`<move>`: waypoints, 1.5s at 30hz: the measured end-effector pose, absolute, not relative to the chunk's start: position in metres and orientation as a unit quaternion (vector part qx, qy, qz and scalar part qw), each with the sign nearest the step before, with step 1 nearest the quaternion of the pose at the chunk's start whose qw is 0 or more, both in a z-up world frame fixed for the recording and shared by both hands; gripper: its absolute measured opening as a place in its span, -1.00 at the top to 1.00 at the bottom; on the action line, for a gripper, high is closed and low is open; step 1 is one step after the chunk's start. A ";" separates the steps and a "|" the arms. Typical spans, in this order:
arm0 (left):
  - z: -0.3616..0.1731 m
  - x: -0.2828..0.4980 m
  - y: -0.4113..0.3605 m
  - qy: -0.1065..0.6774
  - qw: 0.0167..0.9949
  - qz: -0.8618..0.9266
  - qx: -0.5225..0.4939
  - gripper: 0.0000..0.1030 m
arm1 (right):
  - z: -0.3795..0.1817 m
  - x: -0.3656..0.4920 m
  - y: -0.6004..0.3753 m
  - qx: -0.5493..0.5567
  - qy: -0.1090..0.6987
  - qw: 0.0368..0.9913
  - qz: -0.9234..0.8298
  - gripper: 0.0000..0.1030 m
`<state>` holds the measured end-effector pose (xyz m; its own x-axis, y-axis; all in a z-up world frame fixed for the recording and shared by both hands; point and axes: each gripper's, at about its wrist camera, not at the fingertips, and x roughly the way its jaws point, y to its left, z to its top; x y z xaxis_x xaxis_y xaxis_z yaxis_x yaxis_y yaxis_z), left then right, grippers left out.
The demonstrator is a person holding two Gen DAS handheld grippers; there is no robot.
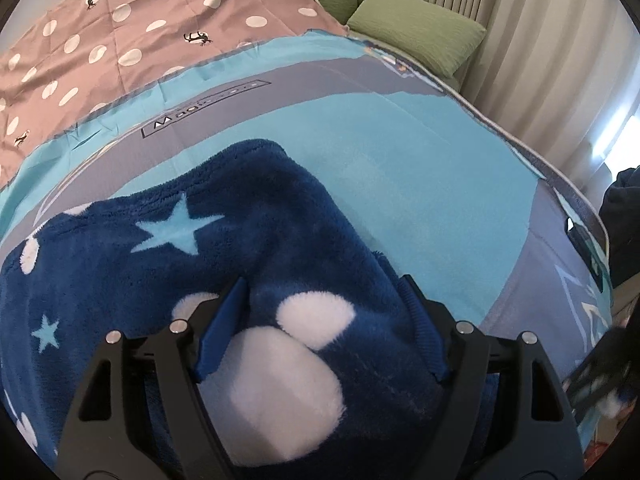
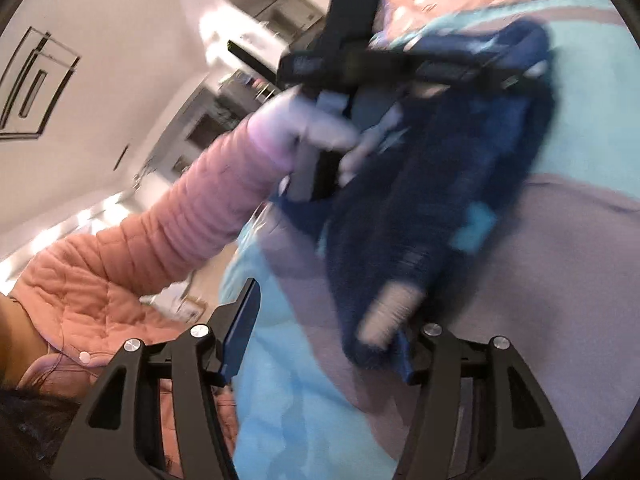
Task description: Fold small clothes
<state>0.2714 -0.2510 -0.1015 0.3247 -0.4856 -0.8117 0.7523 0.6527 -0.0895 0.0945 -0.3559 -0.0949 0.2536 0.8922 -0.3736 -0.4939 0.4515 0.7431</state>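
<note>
- One blue fleece garment (image 1: 224, 248) lies on your bed cover (image 1: 400, 152).
- Your left gripper (image 1: 320, 320) holds a wide bunch of it.
- Your right gripper (image 2: 332, 328) stands open, its hem beside one finger.
- Two green pillows (image 1: 416, 32).

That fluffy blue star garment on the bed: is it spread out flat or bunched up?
Bunched up. The blue garment lies in thick rolls on the bedcover, one bulging between the left gripper fingers.

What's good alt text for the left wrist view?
The left gripper straddles a bunched dark blue fleece garment with white dots and pale stars, on a light blue and grey bedspread. Green pillows lie beyond.
</note>
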 end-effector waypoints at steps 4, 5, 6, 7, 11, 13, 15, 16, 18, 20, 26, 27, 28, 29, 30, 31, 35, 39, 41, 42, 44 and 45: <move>-0.094 0.272 -0.239 0.435 0.794 -0.407 0.119 -0.50 | -0.075 0.096 -0.424 0.349 0.323 0.776 0.414 -0.16; -0.091 0.269 -0.236 0.435 0.793 -0.410 0.112 -0.50 | -0.077 0.104 -0.438 0.376 0.318 0.778 0.391 -0.16; -0.087 0.265 -0.234 0.434 0.793 -0.415 0.106 -0.50 | -0.083 0.116 -0.449 0.399 0.327 0.780 0.355 -0.16; -0.080 0.257 -0.227 0.429 0.792 -0.425 0.094 -0.50 | -0.088 0.128 -0.454 0.408 0.342 0.781 0.326 -0.16; -0.063 0.223 -0.201 0.416 0.788 -0.448 0.076 -0.50 | -0.113 0.180 -0.437 0.438 0.403 0.748 0.295 -0.18; -0.061 0.202 -0.189 0.418 0.781 -0.456 0.082 -0.50 | -0.119 0.201 -0.415 0.420 0.438 0.744 0.280 -0.22; -0.063 0.180 -0.182 0.420 0.772 -0.468 0.095 -0.51 | -0.123 0.221 -0.395 0.400 0.466 0.746 0.259 -0.23; -0.064 0.164 -0.179 0.420 0.763 -0.479 0.106 -0.51 | -0.123 0.228 -0.391 0.394 0.469 0.747 0.258 -0.25; -0.068 0.143 -0.182 0.418 0.748 -0.501 0.118 -0.56 | -0.121 0.243 -0.385 0.386 0.477 0.749 0.250 -0.32; -0.074 0.128 -0.190 0.412 0.741 -0.512 0.138 -0.62 | -0.119 0.253 -0.373 0.372 0.484 0.759 0.227 0.29; -0.098 0.120 -0.223 0.395 0.733 -0.533 0.153 -0.67 | -0.069 0.251 -0.365 0.311 0.432 0.821 0.207 0.66; -0.102 0.124 -0.227 0.399 0.729 -0.536 0.149 -0.67 | -0.077 0.255 -0.368 0.303 0.442 0.823 0.190 0.66; -0.105 0.127 -0.231 0.404 0.727 -0.537 0.143 -0.67 | -0.085 0.257 -0.368 0.291 0.454 0.825 0.171 0.66; -0.106 0.129 -0.233 0.407 0.726 -0.538 0.138 -0.67 | -0.100 0.261 -0.367 0.264 0.473 0.827 0.150 0.65; -0.108 0.128 -0.235 0.405 0.727 -0.538 0.137 -0.67 | -0.113 0.263 -0.365 0.258 0.483 0.823 0.149 0.61; -0.109 0.126 -0.236 0.401 0.729 -0.536 0.144 -0.67 | -0.125 0.262 -0.369 0.276 0.478 0.818 0.160 0.53; -0.109 0.117 -0.230 0.384 0.734 -0.537 0.157 -0.67 | -0.129 0.247 -0.393 0.339 0.451 0.810 0.163 0.31; -0.104 0.119 -0.220 0.386 0.738 -0.537 0.134 -0.68 | -0.101 0.209 -0.392 0.311 0.424 0.835 0.163 0.30; -0.104 0.117 -0.217 0.386 0.742 -0.534 0.121 -0.68 | -0.086 0.174 -0.387 0.302 0.409 0.839 0.192 0.30; -0.102 0.112 -0.211 0.386 0.745 -0.532 0.114 -0.68 | -0.082 0.165 -0.381 0.295 0.406 0.841 0.200 0.30; -0.101 0.110 -0.203 0.383 0.754 -0.523 0.107 -0.68 | -0.079 0.135 -0.371 0.275 0.408 0.844 0.214 0.30; -0.100 0.109 -0.204 0.382 0.757 -0.520 0.107 -0.68 | -0.080 0.120 -0.367 0.270 0.410 0.843 0.219 0.30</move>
